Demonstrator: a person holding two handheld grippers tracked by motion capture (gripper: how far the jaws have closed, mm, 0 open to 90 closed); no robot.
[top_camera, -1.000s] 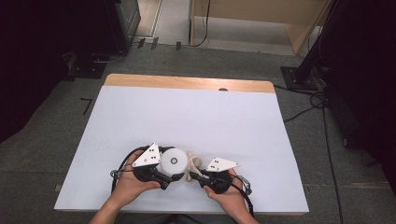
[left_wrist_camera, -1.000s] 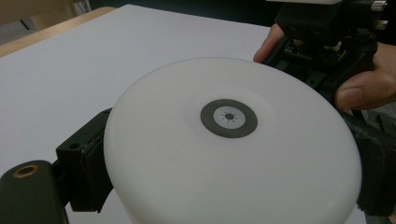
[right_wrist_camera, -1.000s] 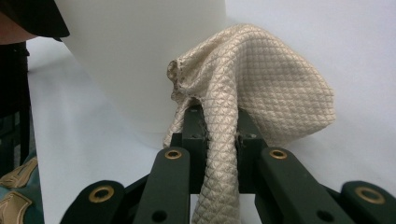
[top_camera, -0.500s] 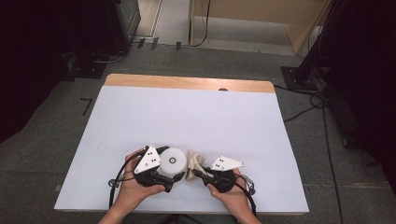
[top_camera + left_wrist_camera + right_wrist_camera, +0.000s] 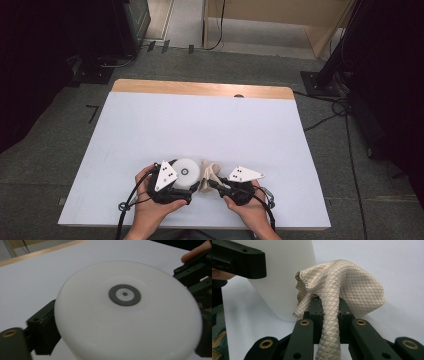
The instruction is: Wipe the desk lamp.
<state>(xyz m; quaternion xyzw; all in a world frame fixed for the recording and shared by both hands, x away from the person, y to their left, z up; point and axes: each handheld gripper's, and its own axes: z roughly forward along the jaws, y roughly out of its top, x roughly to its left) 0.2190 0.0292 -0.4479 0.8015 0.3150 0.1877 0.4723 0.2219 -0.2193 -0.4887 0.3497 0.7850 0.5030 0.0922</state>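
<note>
The tabletop (image 5: 200, 120) is the largest thing in sight, a white sheet with a strip of bare wood along its far edge, standing on grey carpet. Everything in hand sits close to its near edge, in front of the person.

The white container (image 5: 186, 172) stands there, a round, smooth-walled piece seen from above as a disc. The left gripper view looks down on its closed white top (image 5: 127, 312), which carries a small grey ring with a dark dot at the middle. With that top in place, what is inside cannot be seen. The left gripper (image 5: 170, 186) clasps this container: its black jaws stand wide, one against each side of the round wall, and the person's left hand (image 5: 150, 210) holds the gripper from behind.

Just to the right of the container is the beige quilted cloth (image 5: 337, 290), bunched into a hump. In the right gripper view it lies against the container's white wall (image 5: 284, 277), and a fold of it runs down between the jaws. The right gripper (image 5: 220, 184) has its jaws drawn narrow and pinched on that fold, with the right hand (image 5: 247, 207) behind it. The two grippers sit near each other, container and cloth between them.
</note>
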